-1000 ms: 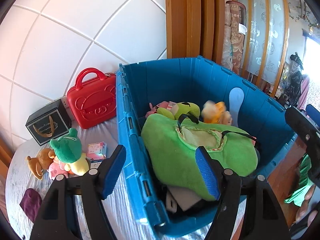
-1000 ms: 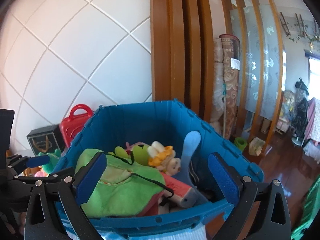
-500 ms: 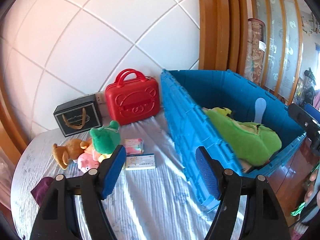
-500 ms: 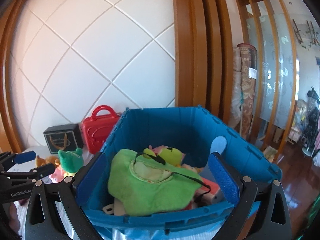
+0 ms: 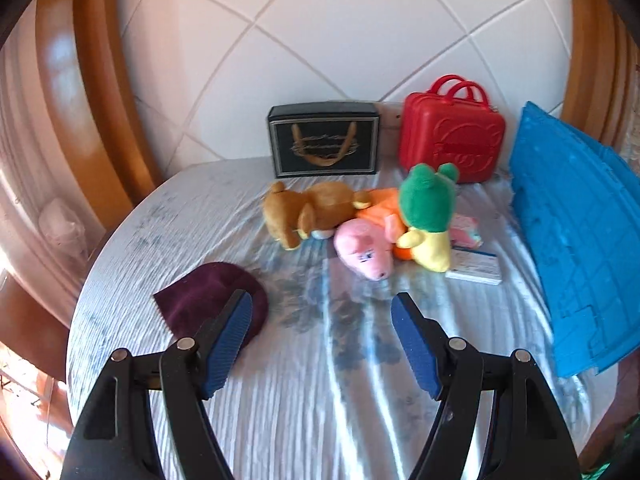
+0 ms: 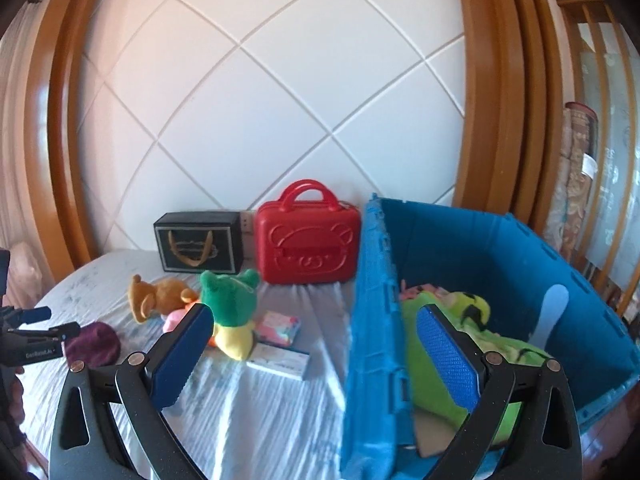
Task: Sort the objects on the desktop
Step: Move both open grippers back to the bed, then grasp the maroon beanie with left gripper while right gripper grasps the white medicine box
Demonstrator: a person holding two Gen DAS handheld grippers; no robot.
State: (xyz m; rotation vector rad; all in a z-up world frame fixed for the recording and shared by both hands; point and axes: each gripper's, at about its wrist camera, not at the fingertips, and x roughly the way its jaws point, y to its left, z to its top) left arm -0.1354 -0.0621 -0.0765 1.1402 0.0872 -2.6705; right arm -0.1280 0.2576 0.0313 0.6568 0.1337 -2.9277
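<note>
On the white-clothed round table (image 5: 304,392) lie a brown bear plush (image 5: 308,212), a pink pig plush (image 5: 362,250), a green-headed frog plush (image 5: 428,204), a dark purple cloth (image 5: 208,300) and two small boxes (image 5: 474,266). My left gripper (image 5: 322,316) hovers open above the cloth-covered table, just short of the pig, nothing between its fingers. The blue crate (image 6: 500,272) holds a green plush (image 6: 472,344). My right gripper (image 6: 312,336) is open and empty, straddling the crate's left wall (image 6: 372,320).
A red bear-embossed case (image 5: 452,136) and a black gift box (image 5: 324,140) stand against the tiled wall behind the toys. Wooden frames flank the wall. The table edge curves away at the left. The left gripper's tip (image 6: 36,332) shows at the right wrist view's left edge.
My left gripper swung left from over the crate to the toys on the table and dropped lower. My right gripper also shifted left, now straddling the crate's left wall.
</note>
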